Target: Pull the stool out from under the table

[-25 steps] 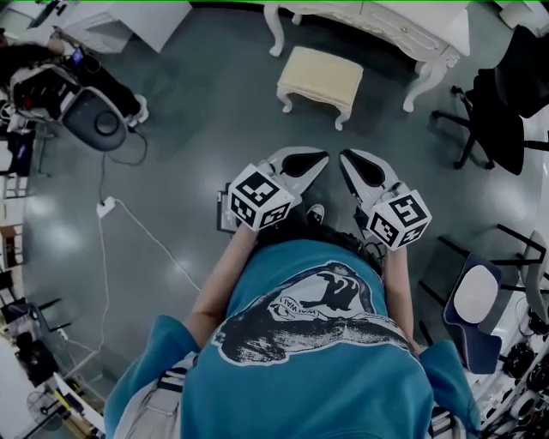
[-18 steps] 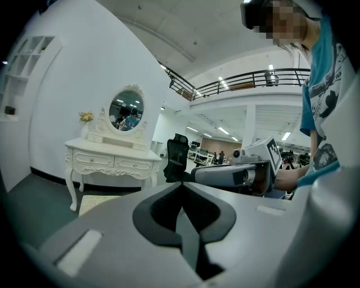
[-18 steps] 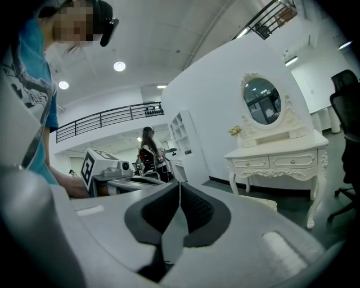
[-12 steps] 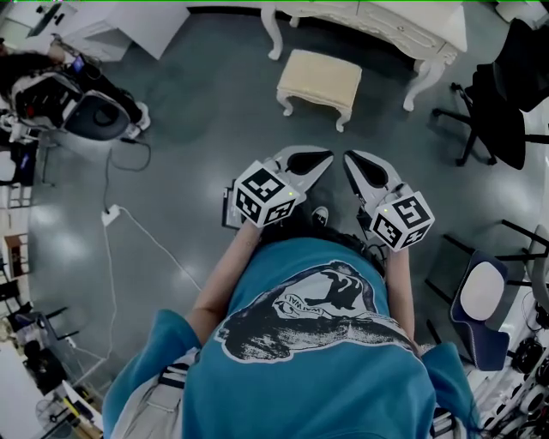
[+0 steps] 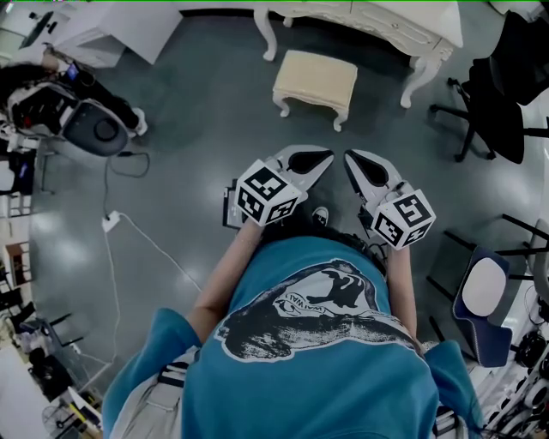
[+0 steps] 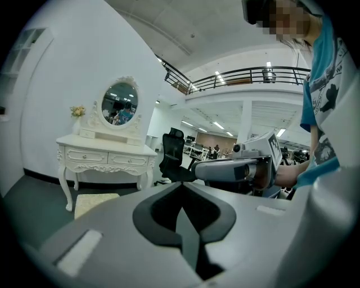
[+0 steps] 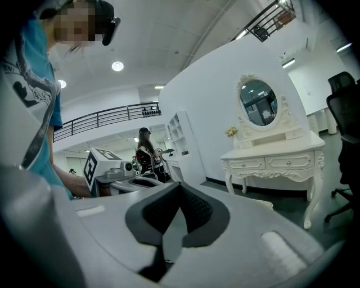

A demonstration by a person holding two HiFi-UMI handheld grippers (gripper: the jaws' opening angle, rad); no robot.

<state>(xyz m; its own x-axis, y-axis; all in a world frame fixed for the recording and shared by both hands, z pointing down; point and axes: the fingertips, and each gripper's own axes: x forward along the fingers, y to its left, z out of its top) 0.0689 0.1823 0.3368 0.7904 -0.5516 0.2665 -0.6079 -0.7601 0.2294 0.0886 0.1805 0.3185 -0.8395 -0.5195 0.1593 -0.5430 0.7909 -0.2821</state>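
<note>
Hovering side by side, left gripper (image 5: 319, 155) and right gripper (image 5: 350, 158) have jaws pressed together, nothing between. Stool (image 5: 316, 81) stands just before the table (image 5: 403, 24).

Teal short-sleeved shirt (image 5: 313, 381), black-and-white print. Left gripper (image 5: 322, 155) and right gripper (image 5: 350, 157): grey shells, black lining, marker cube (image 5: 268, 194) behind each.

The table (image 5: 386, 17) runs off the head view's top edge.
</note>
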